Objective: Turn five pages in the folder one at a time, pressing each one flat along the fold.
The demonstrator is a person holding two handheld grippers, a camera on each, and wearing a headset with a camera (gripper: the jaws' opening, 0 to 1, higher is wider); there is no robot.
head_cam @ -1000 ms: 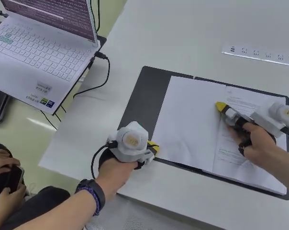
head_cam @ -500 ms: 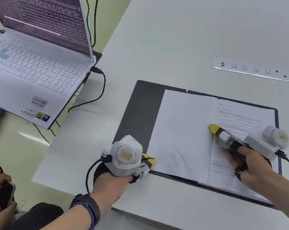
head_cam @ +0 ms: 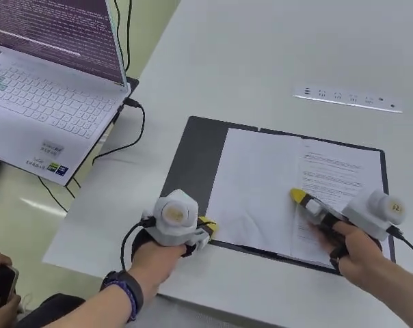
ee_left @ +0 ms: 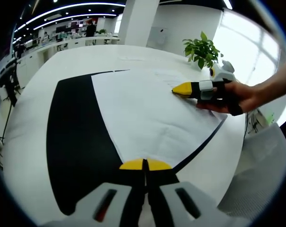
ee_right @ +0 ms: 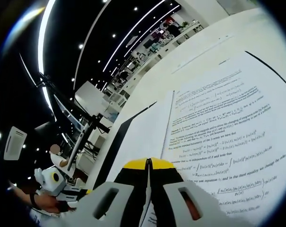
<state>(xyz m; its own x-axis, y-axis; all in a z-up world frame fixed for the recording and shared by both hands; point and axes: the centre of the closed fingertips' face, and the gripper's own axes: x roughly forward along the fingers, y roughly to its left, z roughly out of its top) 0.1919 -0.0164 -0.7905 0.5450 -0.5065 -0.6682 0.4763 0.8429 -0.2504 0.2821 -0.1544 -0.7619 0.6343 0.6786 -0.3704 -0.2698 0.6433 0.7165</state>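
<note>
With the folder open on the tabletop, we press the turned page along its fold with the right tool clenched empty, the left tool, also clenched empty, apparently steadying the near edge; next we lift one right-hand sheet.

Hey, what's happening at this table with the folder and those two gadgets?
A person works an open folder on the white table with two handheld grippers. The right gripper, fingers shut, has its yellow tips down at the fold between the blank turned page and the printed page. The left gripper, also shut, sits at the folder's near left edge. A laptop stands open to the left.
</note>
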